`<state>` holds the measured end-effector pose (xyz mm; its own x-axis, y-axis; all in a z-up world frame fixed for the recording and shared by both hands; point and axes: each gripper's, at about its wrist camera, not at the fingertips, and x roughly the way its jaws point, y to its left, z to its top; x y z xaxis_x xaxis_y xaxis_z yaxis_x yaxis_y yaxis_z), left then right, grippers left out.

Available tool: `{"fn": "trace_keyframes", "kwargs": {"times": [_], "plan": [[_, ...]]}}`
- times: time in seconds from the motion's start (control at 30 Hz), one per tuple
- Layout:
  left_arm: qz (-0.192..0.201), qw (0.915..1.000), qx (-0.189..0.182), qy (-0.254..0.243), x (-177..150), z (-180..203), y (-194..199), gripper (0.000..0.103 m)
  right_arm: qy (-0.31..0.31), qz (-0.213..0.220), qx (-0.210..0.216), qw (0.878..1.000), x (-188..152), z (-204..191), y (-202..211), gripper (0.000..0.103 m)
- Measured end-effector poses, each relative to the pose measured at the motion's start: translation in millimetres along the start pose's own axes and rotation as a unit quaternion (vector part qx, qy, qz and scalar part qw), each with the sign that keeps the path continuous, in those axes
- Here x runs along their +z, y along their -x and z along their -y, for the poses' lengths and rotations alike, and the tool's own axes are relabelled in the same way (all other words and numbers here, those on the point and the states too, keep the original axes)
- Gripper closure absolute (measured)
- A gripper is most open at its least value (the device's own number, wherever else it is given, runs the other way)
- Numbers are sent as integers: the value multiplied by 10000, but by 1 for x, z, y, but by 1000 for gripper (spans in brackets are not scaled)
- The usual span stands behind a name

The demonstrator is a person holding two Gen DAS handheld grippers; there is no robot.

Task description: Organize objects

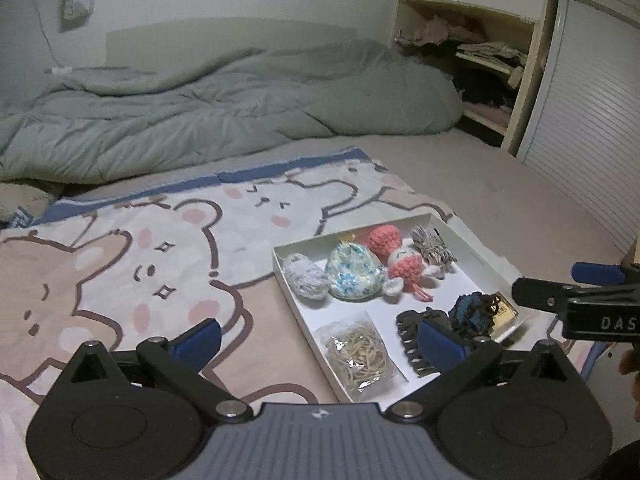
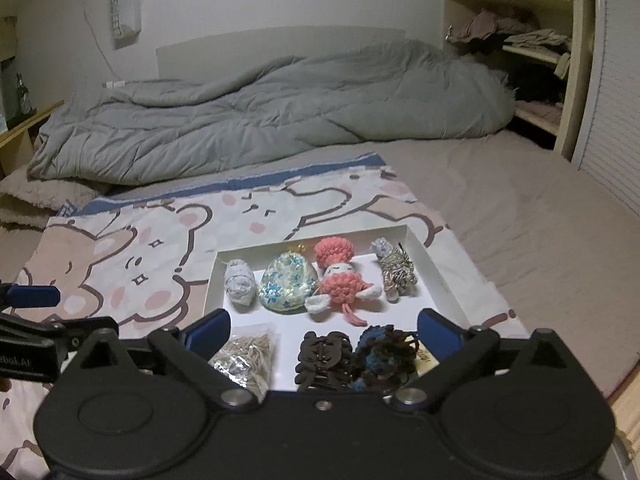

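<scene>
both claws are wide open with nothing in them, left claw [image 1: 318, 334] and right claw [image 2: 324, 330] hovering over the near end of the white tray [image 2: 424, 256] on the bed's bear blanket [image 2: 140, 256]. inside the tray: pink crochet doll [image 2: 340, 280], floral pouch [image 2: 288, 286], rubber bands bag [image 2: 248, 354], dark hair clip [image 2: 324, 360].

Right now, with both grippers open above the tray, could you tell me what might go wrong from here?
1. The white tray sits on soft bedding near the bed's edge; a nudge from the right gripper could tip it.
2. The black hair claw touches the dark scrunchie; grabbing one may drag the other.
3. The left gripper hangs close by; the two could collide.
</scene>
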<state>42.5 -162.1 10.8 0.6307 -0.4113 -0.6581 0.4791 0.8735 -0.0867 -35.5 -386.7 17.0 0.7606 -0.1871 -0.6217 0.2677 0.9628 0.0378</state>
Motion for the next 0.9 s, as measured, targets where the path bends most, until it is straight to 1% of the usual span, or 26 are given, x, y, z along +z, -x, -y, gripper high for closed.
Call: {"fn": "trace_keyframes", "kwargs": {"times": [0.13, 0.3, 0.57, 0.77, 0.9], "plan": [[174, 9995, 245, 58, -4, 0, 9, 0, -2, 97, -21, 10000, -5, -1, 10, 2], [163, 9994, 192, 244, -6, -3, 14, 0, 83, 153, -60, 9998, -14, -5, 18, 2], [231, 9991, 348, 105, -16, -4, 19, 0, 132, 178, -159, 9996, -26, -10, 26, 1], [180, 9988, 461, -18, -21, -6, 19, 0, 117, 192, -210, 9995, -32, -11, 30, 1], [69, 9987, 507, 34, -22, -8, 16, 0, 131, 171, -235, 9995, -34, -14, 30, 1]]}}
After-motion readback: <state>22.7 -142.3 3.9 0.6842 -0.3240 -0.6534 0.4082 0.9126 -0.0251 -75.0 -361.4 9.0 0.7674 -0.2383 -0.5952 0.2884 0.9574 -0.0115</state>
